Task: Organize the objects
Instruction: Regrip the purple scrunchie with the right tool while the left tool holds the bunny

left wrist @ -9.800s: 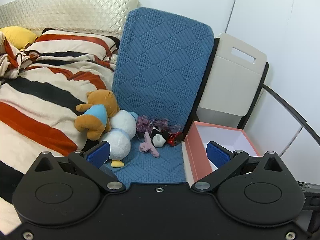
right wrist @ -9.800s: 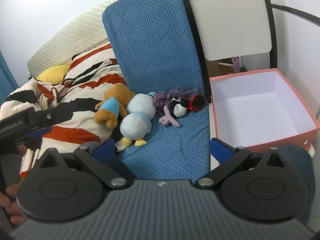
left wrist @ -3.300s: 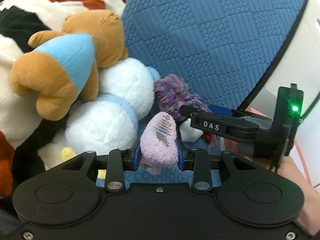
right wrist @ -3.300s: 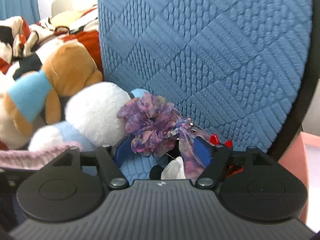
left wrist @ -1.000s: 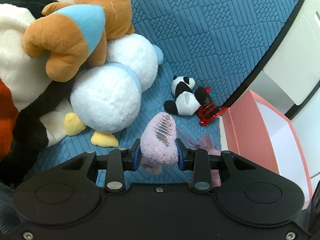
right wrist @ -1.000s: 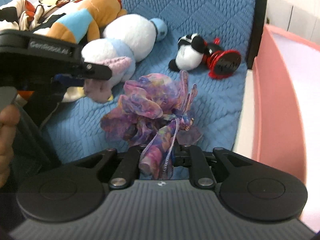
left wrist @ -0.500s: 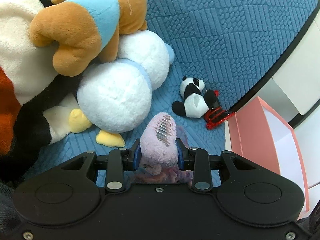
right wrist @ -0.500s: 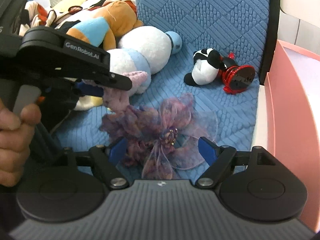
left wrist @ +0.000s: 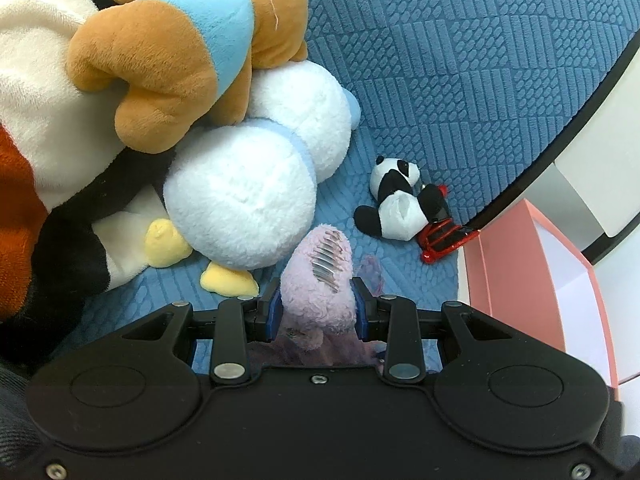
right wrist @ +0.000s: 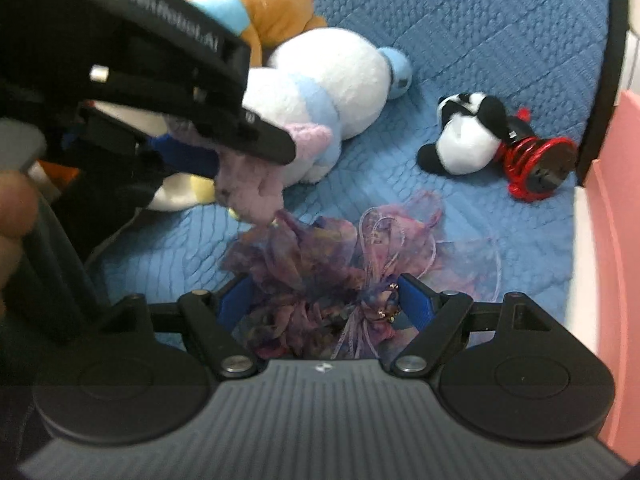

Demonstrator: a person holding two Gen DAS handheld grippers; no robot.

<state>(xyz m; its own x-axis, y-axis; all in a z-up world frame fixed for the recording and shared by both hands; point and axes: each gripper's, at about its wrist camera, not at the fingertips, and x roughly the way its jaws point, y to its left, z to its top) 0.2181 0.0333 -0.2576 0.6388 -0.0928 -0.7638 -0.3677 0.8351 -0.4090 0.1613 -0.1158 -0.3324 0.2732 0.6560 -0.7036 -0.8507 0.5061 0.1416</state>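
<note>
Pink fuzzy hair clip (left wrist: 320, 280) clamped between the blue pads of the left claw (left wrist: 316, 312), low centre of the left wrist view, held above the blue quilted mat (left wrist: 460, 80); same clip seen at left centre of the right wrist view (right wrist: 256, 192). Purple gauze hair bow (right wrist: 328, 264) lying on the mat at lower centre of the right wrist view, between the parted fingers of the right claw (right wrist: 324, 304), not gripped. Panda plush (left wrist: 396, 208) and red clip (left wrist: 444, 240) resting on the mat at right centre, touching each other. White plush (left wrist: 256, 168) with brown bear (left wrist: 168, 52) atop at upper left. Pink box (left wrist: 516, 276) at right edge, beside the mat.
</note>
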